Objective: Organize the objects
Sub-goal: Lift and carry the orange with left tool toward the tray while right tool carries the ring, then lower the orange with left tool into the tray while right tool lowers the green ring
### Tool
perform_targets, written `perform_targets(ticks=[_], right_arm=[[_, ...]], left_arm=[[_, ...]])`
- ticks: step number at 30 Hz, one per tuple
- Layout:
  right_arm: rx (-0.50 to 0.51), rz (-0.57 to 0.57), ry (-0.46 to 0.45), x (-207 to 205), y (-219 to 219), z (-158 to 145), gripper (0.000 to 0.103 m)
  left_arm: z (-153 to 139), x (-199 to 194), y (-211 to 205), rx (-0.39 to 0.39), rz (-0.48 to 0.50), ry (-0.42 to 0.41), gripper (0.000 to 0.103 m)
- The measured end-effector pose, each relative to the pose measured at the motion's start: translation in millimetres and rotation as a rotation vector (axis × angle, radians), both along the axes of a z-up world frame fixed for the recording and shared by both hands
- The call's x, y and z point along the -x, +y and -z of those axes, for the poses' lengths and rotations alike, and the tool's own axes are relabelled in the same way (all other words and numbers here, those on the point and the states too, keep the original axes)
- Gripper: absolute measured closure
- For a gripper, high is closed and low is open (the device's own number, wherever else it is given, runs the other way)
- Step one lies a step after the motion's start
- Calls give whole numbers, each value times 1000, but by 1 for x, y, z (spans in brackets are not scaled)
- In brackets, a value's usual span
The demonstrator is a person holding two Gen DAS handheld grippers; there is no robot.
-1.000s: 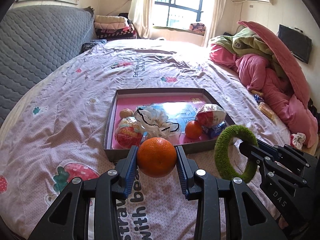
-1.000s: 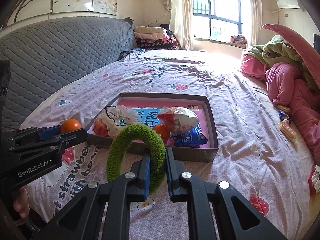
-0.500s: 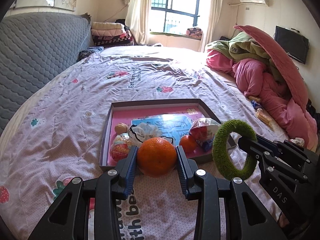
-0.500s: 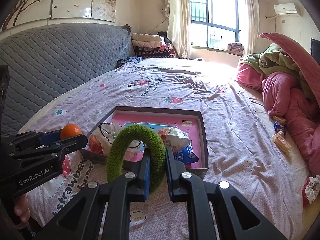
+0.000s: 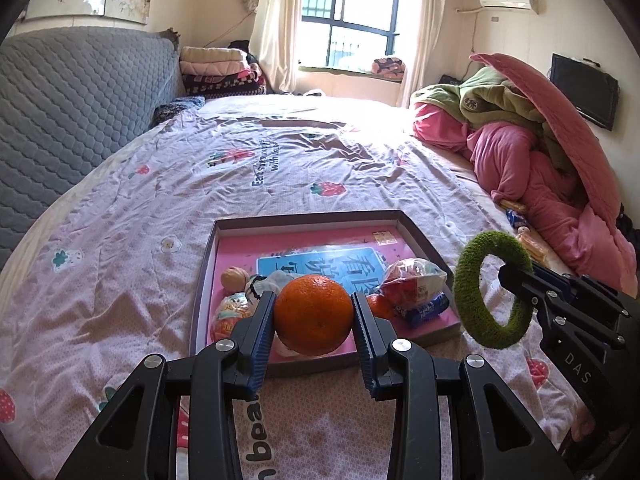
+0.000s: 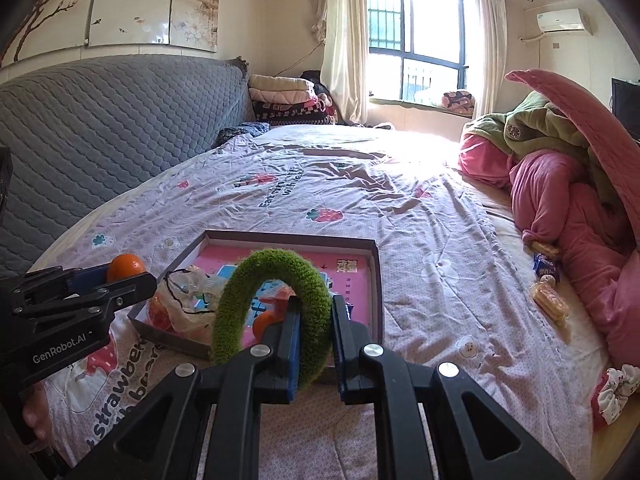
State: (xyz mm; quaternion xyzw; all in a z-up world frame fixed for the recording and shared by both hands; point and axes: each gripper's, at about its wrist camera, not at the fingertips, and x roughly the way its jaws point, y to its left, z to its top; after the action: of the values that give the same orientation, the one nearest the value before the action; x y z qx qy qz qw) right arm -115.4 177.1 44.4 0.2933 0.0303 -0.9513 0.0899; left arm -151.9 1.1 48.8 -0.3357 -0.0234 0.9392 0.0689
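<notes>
Left wrist view shows the orange point(image 5: 313, 314) clamped between the two blue pads of the left claw point(image 5: 314, 322), held in the air in front of the near edge of the tray point(image 5: 206, 256). To its right, the right claw point(image 5: 514, 284) grips a green ring point(image 5: 494, 290), also lifted above the bed point(image 5: 120, 208). Right wrist view shows the same ring point(image 6: 276, 304) pinched on one side between the closed fingers of this claw point(image 6: 314, 336), standing upright. Inside the tray lie a small orange point(image 5: 379, 306), a red-white snack bag point(image 5: 414, 282), a blue packet point(image 5: 426, 310), a walnut point(image 5: 234, 278) and a white plastic bag point(image 6: 188, 300). Pink blankets point(image 5: 540, 184) are piled at the bed's right side.
</notes>
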Motion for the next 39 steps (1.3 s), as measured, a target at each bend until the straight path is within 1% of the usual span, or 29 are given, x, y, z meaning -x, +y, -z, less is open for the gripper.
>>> perform_targets(ticks=[7, 18, 28, 39], right_arm=[[-25, 45, -1, 15, 12, 6, 89], [-34, 83, -59, 34, 28, 31, 89], [-31, 96, -113, 50, 35, 56, 89], [-44, 85, -135, 69, 30, 68, 89]], left_arm=[[7, 15, 4, -2, 2, -9, 65], [31, 33, 13, -1, 18, -49, 65], [50, 48, 16, 1, 22, -84, 65], [59, 62, 17, -5, 28, -96, 65]])
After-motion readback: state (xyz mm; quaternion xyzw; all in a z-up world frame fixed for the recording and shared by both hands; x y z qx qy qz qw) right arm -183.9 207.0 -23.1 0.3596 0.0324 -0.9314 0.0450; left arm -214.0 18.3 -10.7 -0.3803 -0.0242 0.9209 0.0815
